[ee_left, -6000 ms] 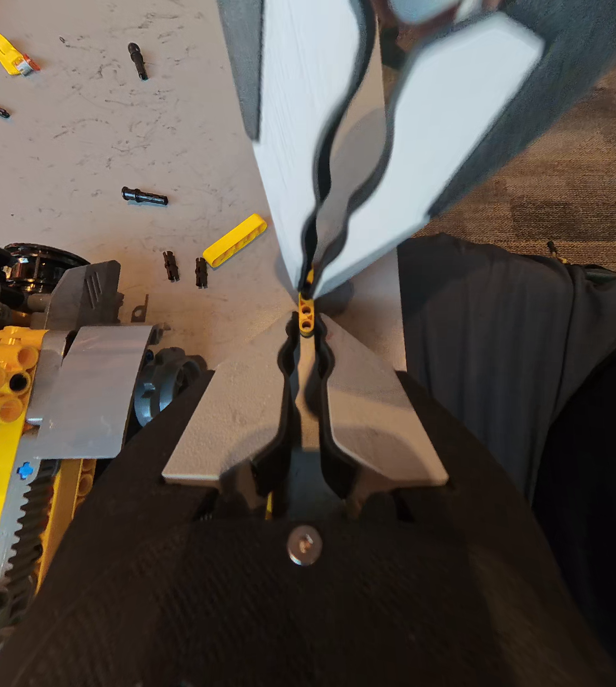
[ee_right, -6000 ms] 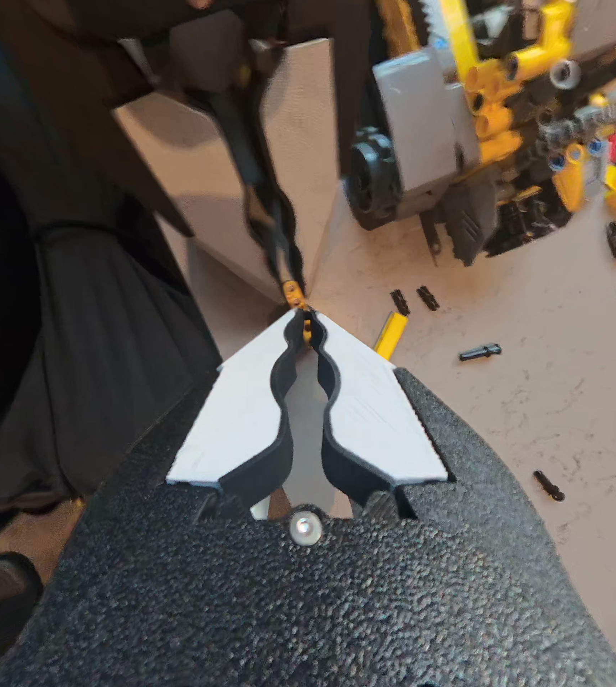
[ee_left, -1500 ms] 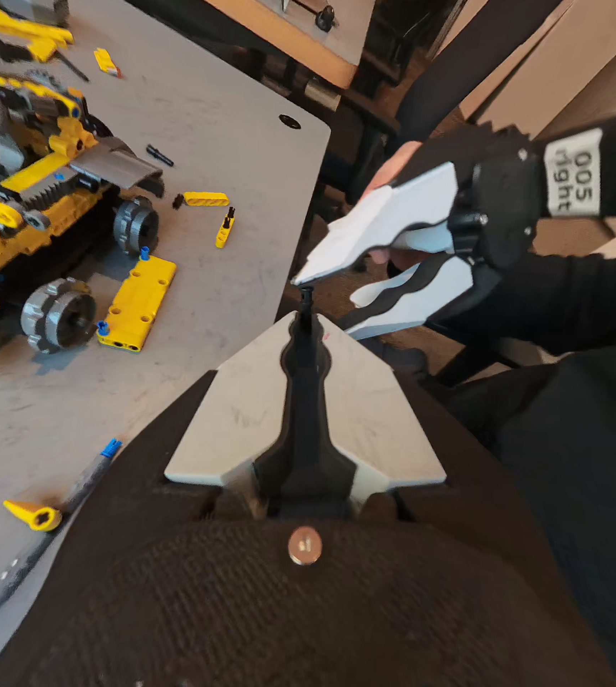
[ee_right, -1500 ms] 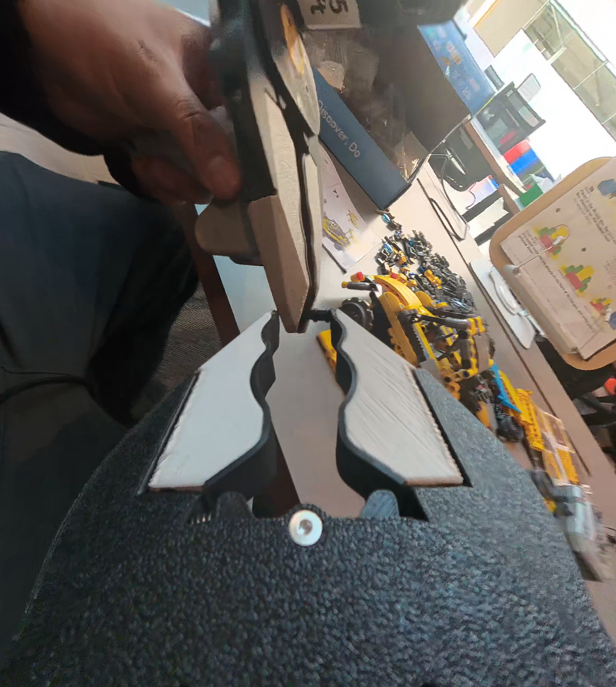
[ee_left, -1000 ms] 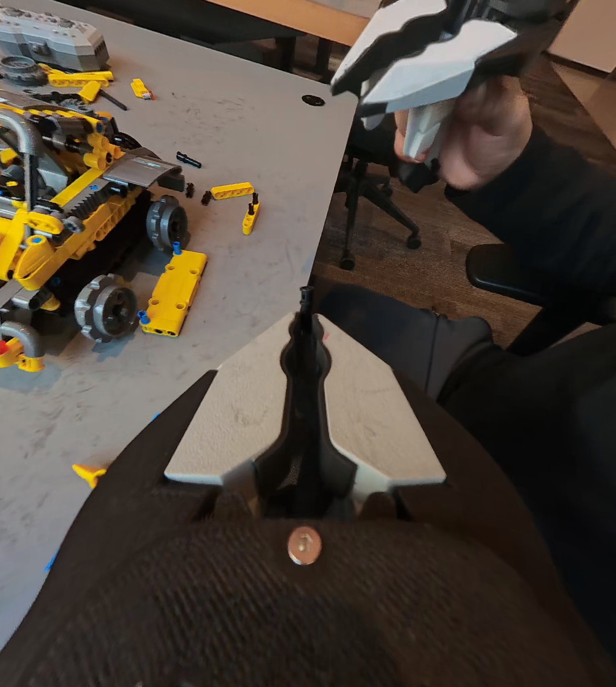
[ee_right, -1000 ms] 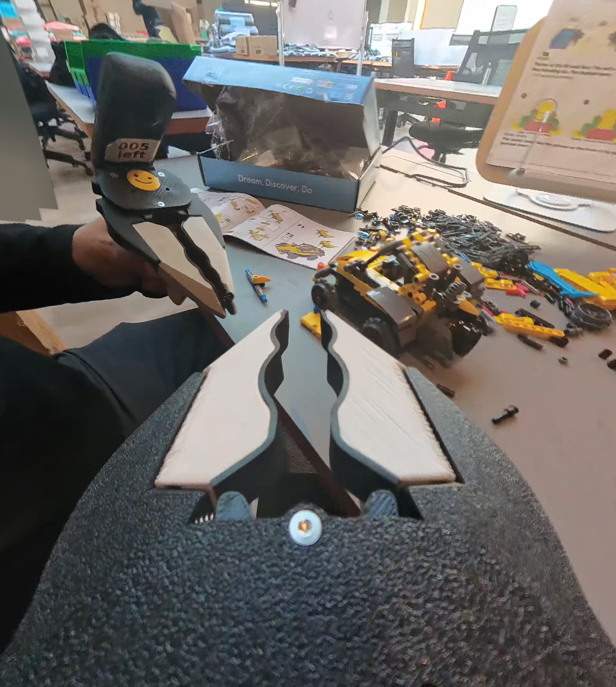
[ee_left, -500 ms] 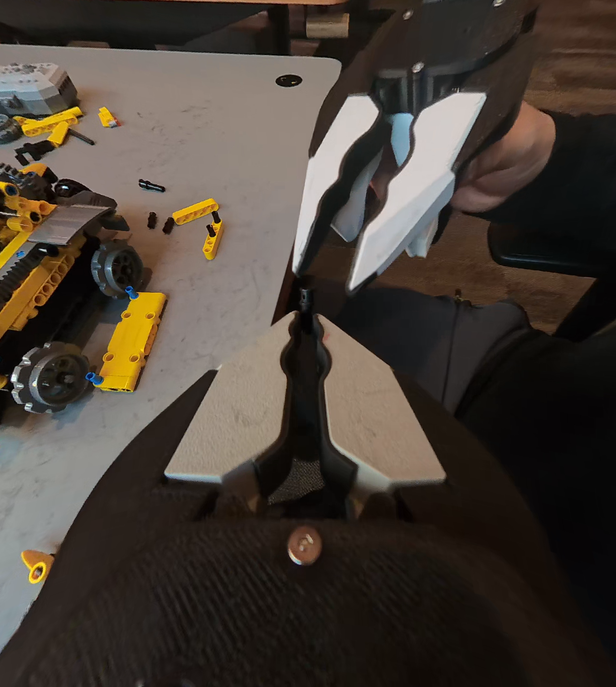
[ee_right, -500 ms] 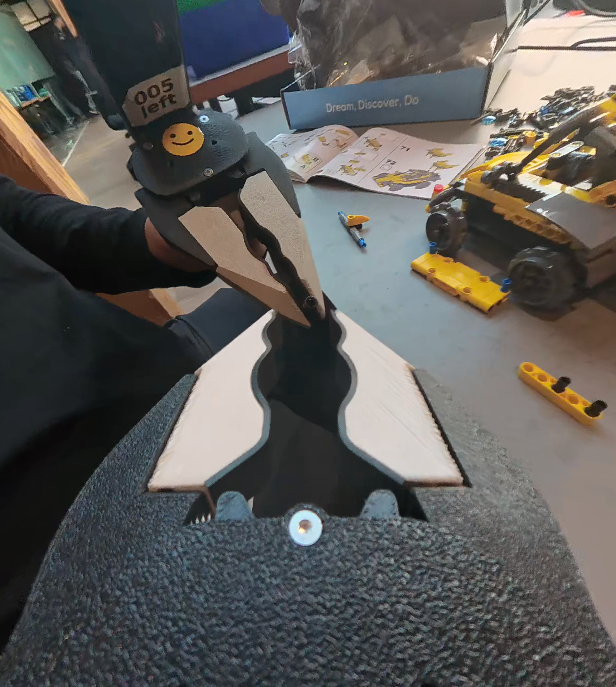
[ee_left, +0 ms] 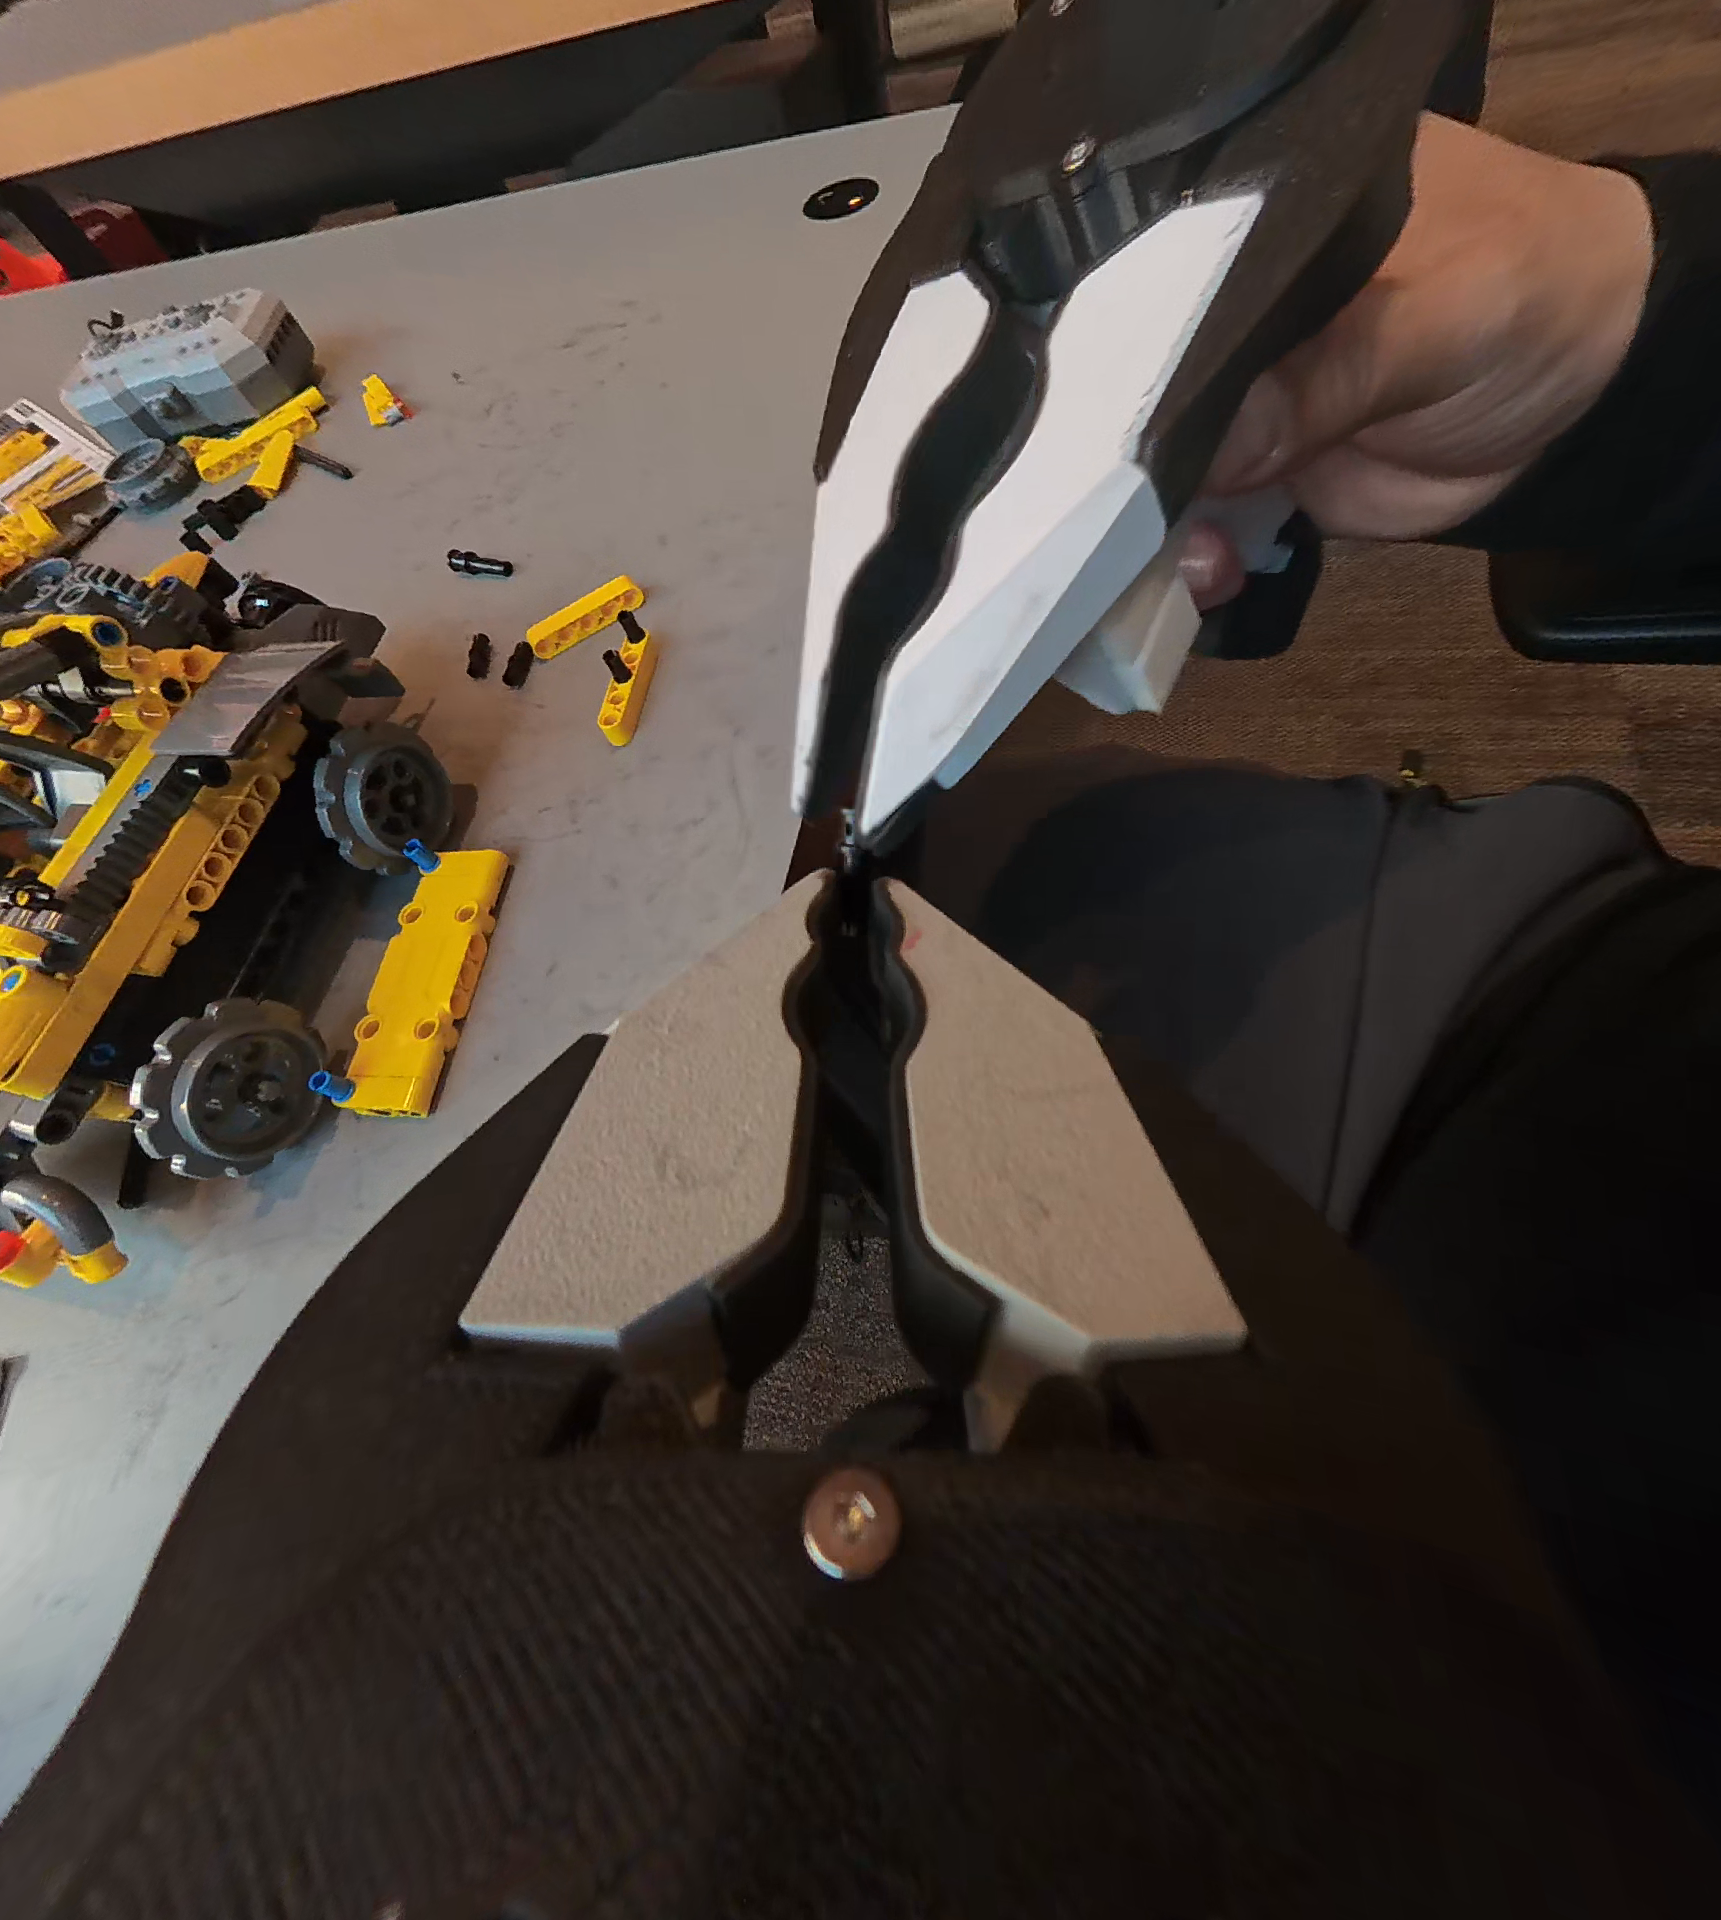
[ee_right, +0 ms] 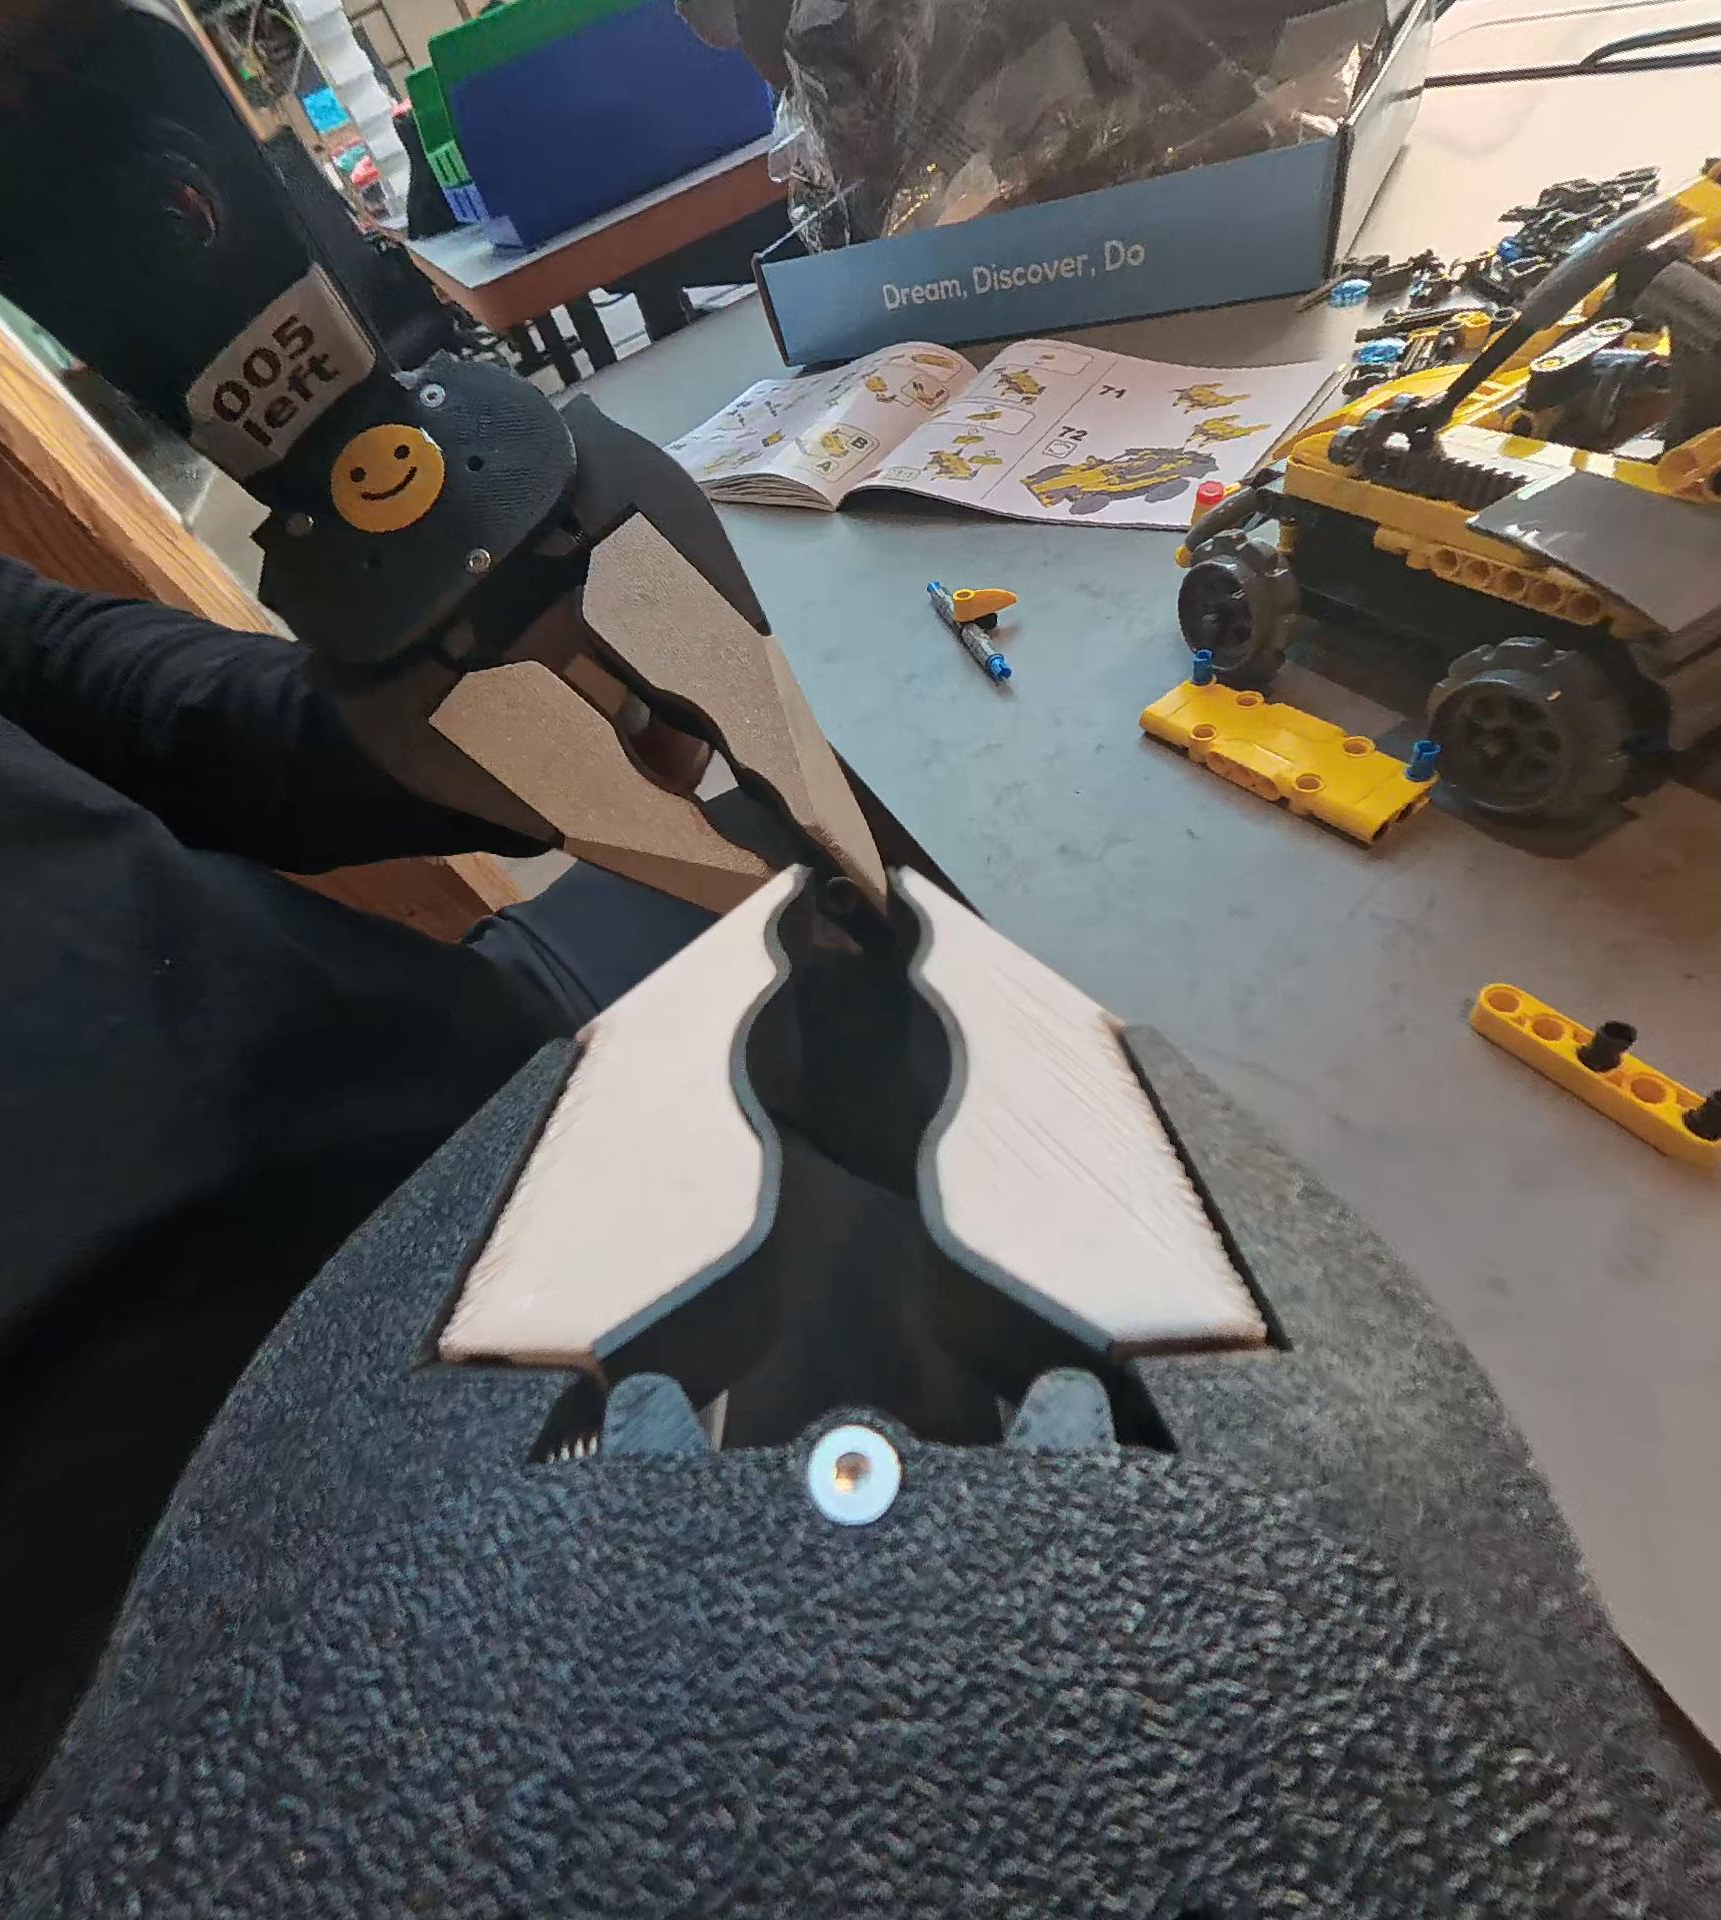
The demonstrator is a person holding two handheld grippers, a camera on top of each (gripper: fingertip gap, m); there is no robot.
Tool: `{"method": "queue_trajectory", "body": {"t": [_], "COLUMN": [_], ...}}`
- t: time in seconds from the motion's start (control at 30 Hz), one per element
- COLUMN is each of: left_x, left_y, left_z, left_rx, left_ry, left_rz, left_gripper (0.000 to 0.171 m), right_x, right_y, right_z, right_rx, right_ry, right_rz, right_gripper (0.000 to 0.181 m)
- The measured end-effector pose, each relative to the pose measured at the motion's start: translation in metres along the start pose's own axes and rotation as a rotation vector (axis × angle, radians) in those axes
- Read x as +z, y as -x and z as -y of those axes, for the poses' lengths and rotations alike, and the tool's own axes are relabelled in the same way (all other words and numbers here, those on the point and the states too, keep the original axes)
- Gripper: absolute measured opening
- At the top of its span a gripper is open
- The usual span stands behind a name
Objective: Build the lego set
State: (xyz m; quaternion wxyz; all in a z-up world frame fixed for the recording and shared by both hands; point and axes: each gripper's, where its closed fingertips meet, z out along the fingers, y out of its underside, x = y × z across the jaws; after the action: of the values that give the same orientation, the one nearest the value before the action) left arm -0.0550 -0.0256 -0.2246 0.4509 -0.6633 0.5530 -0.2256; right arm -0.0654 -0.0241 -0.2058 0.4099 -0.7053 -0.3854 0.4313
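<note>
Left claw (ee_left: 848, 883) clamps a black pin (ee_right: 840, 894); right claw (ee_right: 848, 896) apart around it.

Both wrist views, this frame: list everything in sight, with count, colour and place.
Table: one, grey, left of the left wrist view.
Model vehicle: one, yellow and black, part-built, on the table.
Yellow plate: one, with blue pins, beside the vehicle's wheels.
Yellow beams: two, one carrying black pins, near the table edge.
Loose black pins: at least three, by the beams.
Instruction booklet: one, open, behind the vehicle.
Blue box: one, holding plastic bags.
Black pin: one, between both grippers' tips.
Left gripper: shut on the black pin.
Right gripper: jaws apart around the pin's free end.
</note>
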Motion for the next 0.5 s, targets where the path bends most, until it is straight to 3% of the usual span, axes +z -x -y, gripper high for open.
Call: {"method": "queue_trajectory", "body": {"t": [0.3,0.5], "left_x": [0.005,0.012], "left_y": [-0.001,0.019], "left_z": [0.005,-0.001], "left_rx": [-0.065,-0.085], "left_ry": [-0.011,0.051], "left_rz": [-0.035,-0.015], "left_gripper": [0.002,0.014], "right_x": [-0.006,-0.031], "right_y": [-0.002,-0.032], "right_z": [0.0,0.008], "right_rx": [-0.026,0.01], "right_ry": [-0.005,-0.053], "right_rz": [-0.013,-0.138], "right_gripper": [0.007,0.008]}}
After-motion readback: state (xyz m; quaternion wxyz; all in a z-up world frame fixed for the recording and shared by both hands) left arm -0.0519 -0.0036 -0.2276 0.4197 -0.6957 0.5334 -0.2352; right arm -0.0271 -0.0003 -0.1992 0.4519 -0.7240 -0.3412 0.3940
